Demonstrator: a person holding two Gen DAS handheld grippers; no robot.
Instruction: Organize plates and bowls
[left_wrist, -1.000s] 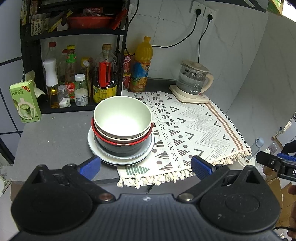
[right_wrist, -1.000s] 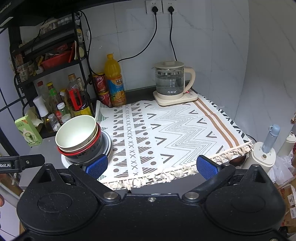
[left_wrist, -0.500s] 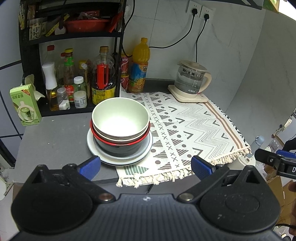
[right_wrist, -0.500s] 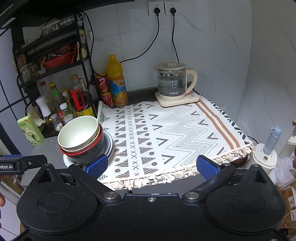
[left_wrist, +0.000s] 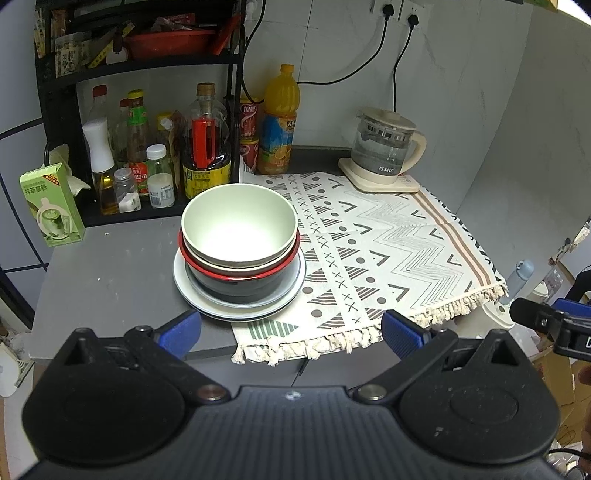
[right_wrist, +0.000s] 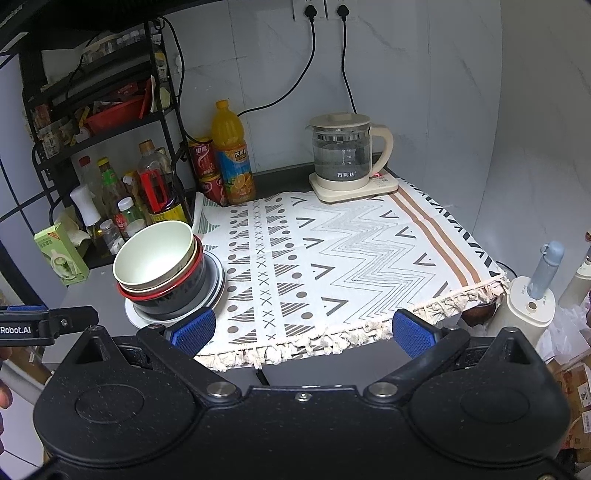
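- The pale green bowl (left_wrist: 239, 225) is nested on top, inside a red-rimmed black bowl (left_wrist: 236, 280), all stacked on white plates (left_wrist: 184, 280) at the patterned cloth's (left_wrist: 388, 251) left edge.
- Left gripper (left_wrist: 291, 330) is held wide open, nothing in it, short of the stack.
- Right gripper (right_wrist: 302, 329) is spread open too, empty.
- Plate count can't really be made out, probably two.

We see one stack of tableware at the left edge of the patterned cloth, partly over the bare grey counter. At the bottom lie white plates (left_wrist: 295, 275), flat and nested; their number we cannot tell. On them stands a dark bowl with a red rim (left_wrist: 240, 286), upright. Inside it sits a beige bowl (left_wrist: 229, 263), of which only the rim shows. Uppermost nests a pale green bowl (left_wrist: 239, 225), upright and empty, slightly off-centre toward the rear.
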